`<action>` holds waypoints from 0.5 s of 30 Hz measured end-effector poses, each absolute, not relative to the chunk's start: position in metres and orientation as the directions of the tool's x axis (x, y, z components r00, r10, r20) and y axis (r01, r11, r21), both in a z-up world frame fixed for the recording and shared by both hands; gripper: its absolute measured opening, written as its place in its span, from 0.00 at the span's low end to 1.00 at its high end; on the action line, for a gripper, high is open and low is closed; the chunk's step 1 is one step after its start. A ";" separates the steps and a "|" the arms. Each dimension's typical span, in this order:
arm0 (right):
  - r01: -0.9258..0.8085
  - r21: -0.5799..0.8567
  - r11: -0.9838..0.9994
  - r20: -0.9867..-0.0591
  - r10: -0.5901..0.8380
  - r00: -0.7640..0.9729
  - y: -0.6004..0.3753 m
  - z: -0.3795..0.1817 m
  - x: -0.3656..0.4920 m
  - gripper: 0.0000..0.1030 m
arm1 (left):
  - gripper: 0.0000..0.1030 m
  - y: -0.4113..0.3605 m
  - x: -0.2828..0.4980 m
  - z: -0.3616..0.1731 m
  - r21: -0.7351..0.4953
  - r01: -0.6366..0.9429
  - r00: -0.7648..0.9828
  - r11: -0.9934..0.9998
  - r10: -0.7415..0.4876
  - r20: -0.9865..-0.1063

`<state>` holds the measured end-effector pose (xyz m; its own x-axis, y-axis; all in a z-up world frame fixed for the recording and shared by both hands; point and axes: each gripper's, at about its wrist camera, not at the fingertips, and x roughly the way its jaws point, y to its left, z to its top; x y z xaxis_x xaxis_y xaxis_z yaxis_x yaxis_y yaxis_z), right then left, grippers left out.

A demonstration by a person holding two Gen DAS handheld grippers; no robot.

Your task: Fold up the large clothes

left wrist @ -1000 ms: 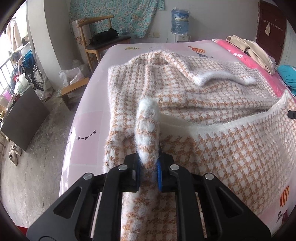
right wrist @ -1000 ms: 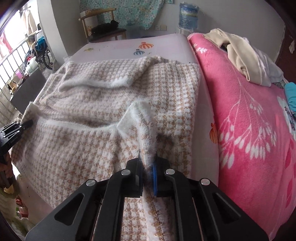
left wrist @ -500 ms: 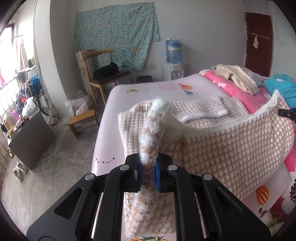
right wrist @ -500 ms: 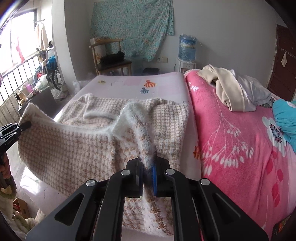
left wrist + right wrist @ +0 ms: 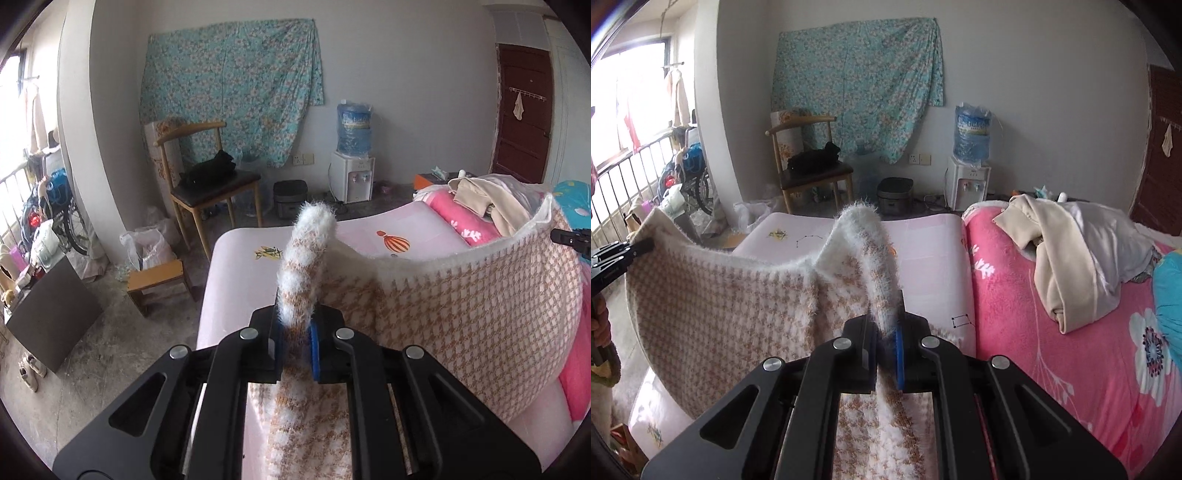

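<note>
A fuzzy tan-and-white houndstooth sweater [image 5: 461,317] hangs spread between my two grippers, lifted above the pale pink bed [image 5: 391,229]. My left gripper [image 5: 295,339] is shut on one corner, and a furry end sticks up from its jaws. My right gripper [image 5: 885,350] is shut on the other corner of the sweater [image 5: 720,306]. In the right wrist view the left gripper [image 5: 620,254] shows at the far left edge, with a hand [image 5: 600,325] below it. The right gripper's tip [image 5: 570,238] shows at the far right of the left wrist view.
A pink flowered blanket [image 5: 1071,350] covers the bed's right side, with a pile of beige and white clothes [image 5: 1075,251] on it. Beyond the bed stand a wooden chair [image 5: 207,184], a low stool [image 5: 155,284], a water dispenser [image 5: 352,162] and a bin [image 5: 290,195].
Both grippers have risen and pulled back, lifting the sweater off the bed. It lay mostly flat before and now hangs as a sheet between them.
</note>
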<state>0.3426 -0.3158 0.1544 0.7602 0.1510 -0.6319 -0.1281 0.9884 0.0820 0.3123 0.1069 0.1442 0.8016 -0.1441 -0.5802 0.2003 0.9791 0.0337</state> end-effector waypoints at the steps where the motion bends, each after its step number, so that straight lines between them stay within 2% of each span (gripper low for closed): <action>1: -0.123 0.100 0.987 -0.650 0.159 0.743 -0.319 0.144 0.358 0.07 | 0.10 0.107 0.332 0.135 0.022 0.205 0.780 0.979 -0.149 -0.608; 8: -0.076 0.146 0.986 -0.780 0.162 0.604 -0.332 0.055 0.438 0.08 | 0.11 0.107 0.433 0.036 -0.073 0.173 0.583 0.982 -0.162 -0.796; 10: -0.056 0.169 0.984 -0.808 0.171 0.564 -0.339 0.033 0.448 0.11 | 0.19 0.109 0.445 0.015 -0.089 0.162 0.547 0.983 -0.165 -0.821; 11: -0.046 0.177 0.983 -0.822 0.173 0.542 -0.343 0.024 0.451 0.14 | 0.27 0.110 0.447 0.007 -0.091 0.155 0.543 0.984 -0.162 -0.824; 12: -0.023 0.167 0.986 -0.838 0.154 0.523 -0.347 0.017 0.454 0.24 | 0.33 0.113 0.448 0.004 -0.089 0.146 0.544 0.985 -0.155 -0.824; 13: 0.012 0.147 0.989 -0.850 0.120 0.512 -0.353 0.014 0.456 0.40 | 0.44 0.117 0.448 0.003 -0.083 0.128 0.551 0.988 -0.140 -0.823; 14: 0.045 0.146 0.988 -0.852 0.103 0.513 -0.358 0.016 0.456 0.48 | 0.46 0.121 0.446 0.005 -0.083 0.113 0.560 0.990 -0.133 -0.818; 15: 0.059 0.166 0.984 -0.839 0.110 0.533 -0.364 0.023 0.453 0.51 | 0.44 0.126 0.444 0.011 -0.099 0.104 0.574 0.990 -0.142 -0.806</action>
